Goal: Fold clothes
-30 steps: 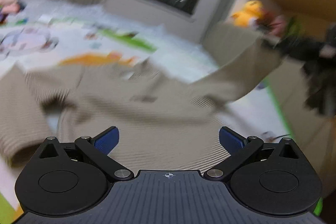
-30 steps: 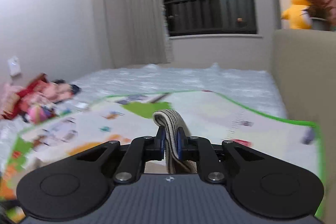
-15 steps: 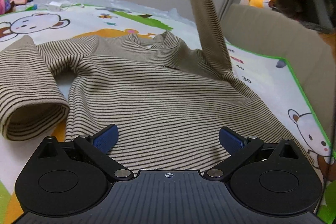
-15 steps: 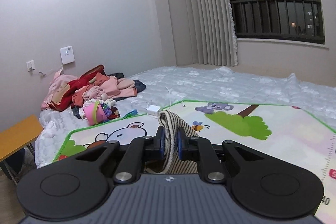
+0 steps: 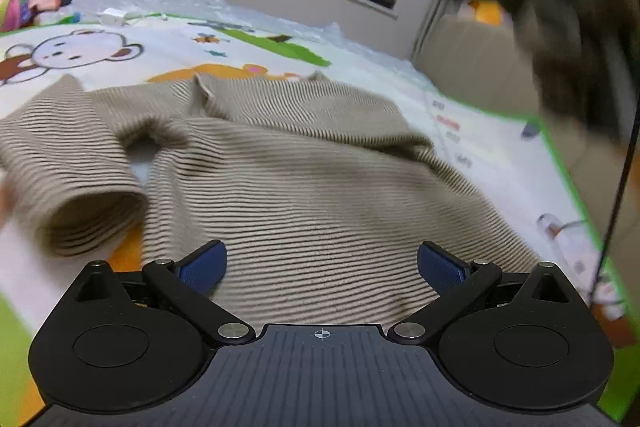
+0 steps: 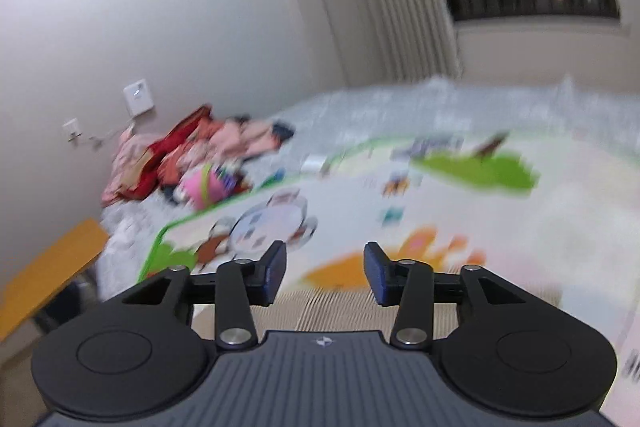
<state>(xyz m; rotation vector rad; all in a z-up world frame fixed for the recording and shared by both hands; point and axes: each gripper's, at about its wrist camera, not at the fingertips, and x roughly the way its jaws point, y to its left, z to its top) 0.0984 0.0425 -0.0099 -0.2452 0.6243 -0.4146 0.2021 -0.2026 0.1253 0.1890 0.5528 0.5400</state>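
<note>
Released a moment ago, the right sleeve now lies across the striped sweater (image 5: 304, 179) spread on the play mat (image 5: 500, 139), as the right gripper (image 6: 325, 277) and left gripper (image 5: 320, 263) hover wide-fingered, empty; smoothing should precede the next fold.

Left gripper (image 5: 322, 267) and right gripper (image 6: 325, 277), jaws apart.

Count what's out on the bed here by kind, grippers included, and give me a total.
Striped sweaters: 1
Play mats: 1
Piles of unfolded clothes: 1
Open grippers: 2, left gripper and right gripper
Total: 5
</note>
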